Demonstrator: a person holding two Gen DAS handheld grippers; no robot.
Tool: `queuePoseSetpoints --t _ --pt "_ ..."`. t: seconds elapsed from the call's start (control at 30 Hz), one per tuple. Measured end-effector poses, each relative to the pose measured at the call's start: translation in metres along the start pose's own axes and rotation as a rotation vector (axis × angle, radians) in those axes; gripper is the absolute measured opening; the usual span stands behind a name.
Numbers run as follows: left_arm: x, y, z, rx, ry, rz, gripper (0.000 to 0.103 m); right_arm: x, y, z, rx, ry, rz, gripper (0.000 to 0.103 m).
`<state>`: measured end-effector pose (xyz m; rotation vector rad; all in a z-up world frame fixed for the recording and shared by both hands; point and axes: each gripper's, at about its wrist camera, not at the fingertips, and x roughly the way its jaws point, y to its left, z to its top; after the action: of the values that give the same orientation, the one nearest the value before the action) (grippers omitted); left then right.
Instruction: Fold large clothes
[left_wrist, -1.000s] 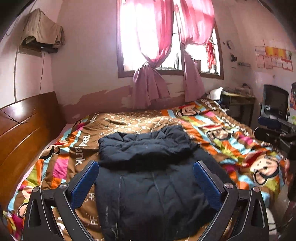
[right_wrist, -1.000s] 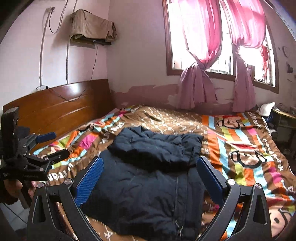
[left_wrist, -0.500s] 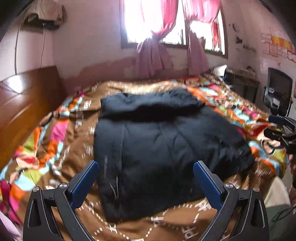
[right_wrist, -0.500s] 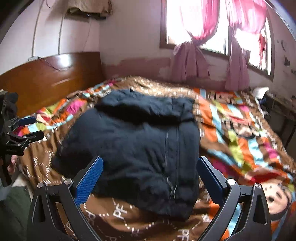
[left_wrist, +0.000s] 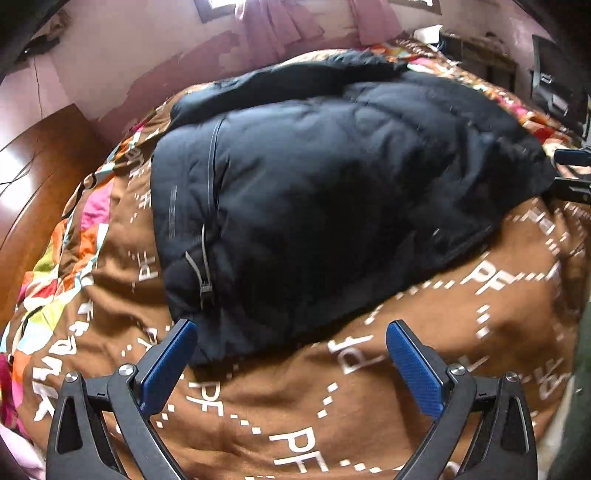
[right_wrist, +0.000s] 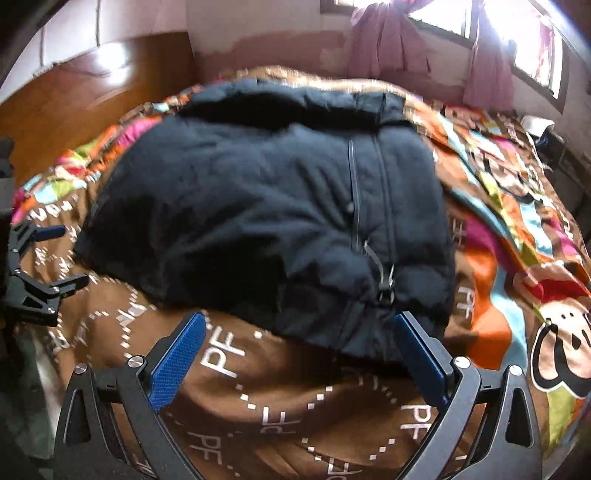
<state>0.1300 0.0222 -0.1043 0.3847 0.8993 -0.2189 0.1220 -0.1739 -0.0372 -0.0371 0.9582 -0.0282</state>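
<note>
Jacket (left_wrist: 332, 192) navy; quilt (left_wrist: 461, 332) brown, white PF lettering; curtains (right_wrist: 384, 51) pink.

Daylight enters through the pink-curtained window (right_wrist: 517, 40) at the right wrist view's upper right, where the panes are overexposed to white; a glare patch lies on the glossy brown wooden headboard (right_wrist: 110, 74); the black padded jacket (left_wrist: 332, 192) renders dark, with little fold detail; both views show motion blur across the brown lettered quilt (left_wrist: 369, 406); fisheye distortion bends the edges; corners are vignetted black.
</note>
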Motion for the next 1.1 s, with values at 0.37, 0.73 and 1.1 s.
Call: queuePoseSetpoints --t 0.37,0.73,1.1 --pt "0.022 0.011 -0.015 -0.082 0.036 0.029 0.103 0.039 0.027 0.006 -0.117 0.078 -0.097 0.101" --pt "0.022 0.015 -0.016 -0.123 0.005 -0.001 0.103 0.039 0.023 0.042 -0.065 0.053 -0.044 0.101" --pt "0.023 0.018 -0.015 -0.120 -0.007 0.028 0.103 0.032 -0.007 0.053 -0.039 0.097 0.082 0.102"
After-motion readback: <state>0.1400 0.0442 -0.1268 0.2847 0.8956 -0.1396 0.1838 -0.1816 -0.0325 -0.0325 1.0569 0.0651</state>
